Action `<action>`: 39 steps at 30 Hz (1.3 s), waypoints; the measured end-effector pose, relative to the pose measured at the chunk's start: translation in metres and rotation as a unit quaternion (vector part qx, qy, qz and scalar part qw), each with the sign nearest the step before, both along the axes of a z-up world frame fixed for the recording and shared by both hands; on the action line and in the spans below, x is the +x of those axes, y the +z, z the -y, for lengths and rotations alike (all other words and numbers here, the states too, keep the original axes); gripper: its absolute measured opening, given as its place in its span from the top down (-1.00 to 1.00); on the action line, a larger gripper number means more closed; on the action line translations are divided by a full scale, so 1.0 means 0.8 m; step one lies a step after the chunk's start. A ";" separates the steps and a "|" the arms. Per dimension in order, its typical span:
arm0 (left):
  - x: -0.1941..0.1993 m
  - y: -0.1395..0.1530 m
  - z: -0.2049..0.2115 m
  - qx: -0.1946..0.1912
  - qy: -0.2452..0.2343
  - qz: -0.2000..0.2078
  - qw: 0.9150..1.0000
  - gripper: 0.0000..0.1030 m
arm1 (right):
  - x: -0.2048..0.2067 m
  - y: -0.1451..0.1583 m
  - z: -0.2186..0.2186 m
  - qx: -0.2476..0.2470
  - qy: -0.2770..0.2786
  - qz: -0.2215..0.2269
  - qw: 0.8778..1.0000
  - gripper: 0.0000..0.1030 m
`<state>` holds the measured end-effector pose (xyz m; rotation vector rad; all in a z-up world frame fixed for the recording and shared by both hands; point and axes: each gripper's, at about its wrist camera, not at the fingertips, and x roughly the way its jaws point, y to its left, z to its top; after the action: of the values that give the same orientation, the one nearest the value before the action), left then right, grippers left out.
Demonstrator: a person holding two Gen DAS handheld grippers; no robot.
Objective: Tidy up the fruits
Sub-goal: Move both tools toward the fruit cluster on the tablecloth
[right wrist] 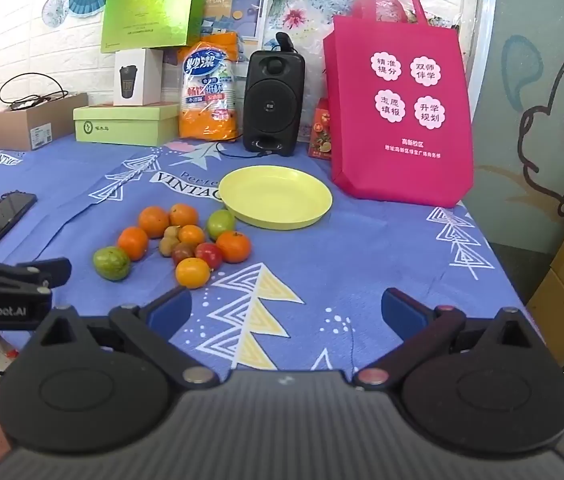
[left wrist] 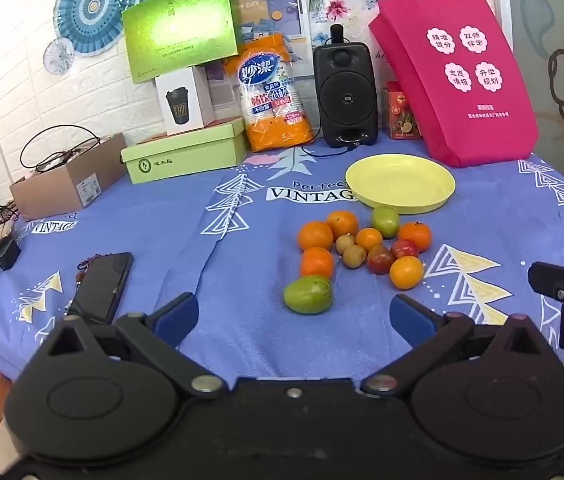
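both grippers hover low over the near edge of the blue tablecloth [left wrist: 209, 208], holding nothing. left gripper [left wrist: 292, 316]: fingers spread wide, blue pads [left wrist: 175, 314] clear of everything; nearest green fruit [left wrist: 308, 294] sits just beyond the gap, not touched. right gripper [right wrist: 288, 312]: also spread wide, over bare cloth, right of the fruit.

fruit pile [left wrist: 362, 246] sits mid-table in one loose cluster, pieces touching or nearly so: several oranges, two green fruits, two small brown ones, two reddish ones. in the right wrist view the pile [right wrist: 185, 240] is left of center.

yellow plate [left wrist: 400, 183] is just beyond the pile, far-right of it, nothing on it; second green fruit [left wrist: 385, 221] lies right by its near rim.

far edge: pink bag [left wrist: 458, 80] right, black speaker [left wrist: 344, 94] center, orange pack [left wrist: 267, 92], green boxes [left wrist: 185, 152] left. phone [left wrist: 101, 286] near-left on the cloth.
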<state>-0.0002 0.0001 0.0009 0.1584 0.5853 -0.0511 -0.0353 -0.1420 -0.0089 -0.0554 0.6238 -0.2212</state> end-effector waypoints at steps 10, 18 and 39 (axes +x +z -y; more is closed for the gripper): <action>0.002 -0.001 -0.005 -0.010 -0.007 -0.004 1.000 -1.00 | 0.006 -0.010 0.002 0.039 0.018 0.001 0.999 -1.00; 0.011 -0.004 -0.006 -0.016 -0.011 -0.022 1.000 -1.00 | 0.007 -0.010 0.005 0.050 0.025 -0.005 0.998 -1.00; 0.025 -0.018 0.003 0.007 -0.019 -0.035 0.999 -1.00 | 0.013 -0.018 0.012 0.051 0.021 -0.007 0.998 -1.00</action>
<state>0.0201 -0.0020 -0.0139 0.1826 0.6525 -0.0899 -0.0248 -0.1513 -0.0236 0.0287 0.6460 -0.1470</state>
